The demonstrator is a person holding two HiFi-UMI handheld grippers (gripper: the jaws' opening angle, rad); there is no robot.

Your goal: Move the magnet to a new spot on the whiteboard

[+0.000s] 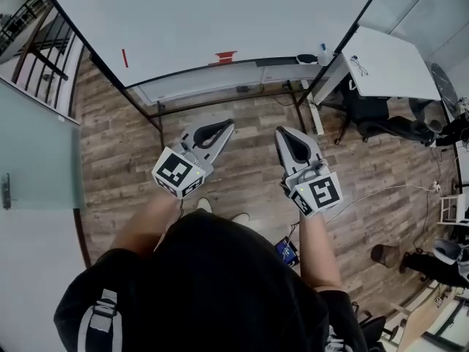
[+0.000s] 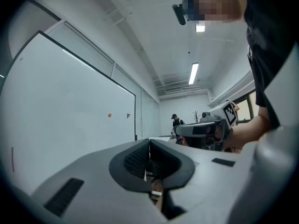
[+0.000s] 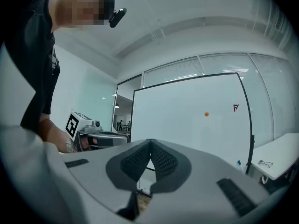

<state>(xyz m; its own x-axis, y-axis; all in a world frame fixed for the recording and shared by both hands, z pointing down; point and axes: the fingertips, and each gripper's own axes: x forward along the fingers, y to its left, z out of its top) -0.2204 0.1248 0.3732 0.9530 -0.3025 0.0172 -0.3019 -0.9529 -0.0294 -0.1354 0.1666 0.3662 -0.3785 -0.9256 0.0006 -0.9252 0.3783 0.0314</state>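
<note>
**Head view: both grippers shut and empty, the magnet out of reach on the board**

Head view looks down past the person's black-clad shoulders to two bare forearms. Each holds a grey two-jaw gripper level over the brown wood-plank floor point(image 1: 249, 160). The left gripper point(image 1: 224, 126) and the right gripper point(image 1: 283, 133) sit side by side, a little apart, both pointing at the board ahead.

In the left gripper view the ribbed black pads are pressed together with nothing between them. The right gripper view shows the same: jaws closed tip to tip, gripping nothing.

Beyond the grippers runs a long white tray point(image 1: 220, 79) at the foot of the large black-framed whiteboard point(image 1: 220, 13), with a small red object point(image 1: 226, 56) lying on it.

The small round orange magnet point(image 3: 206, 114) sticks to the board's white face, well apart from both grippers. It is just left of a small red drawn mark point(image 3: 235, 108) near the board's right edge. A white table point(image 1: 388, 64) stands to the right of the board.
</note>
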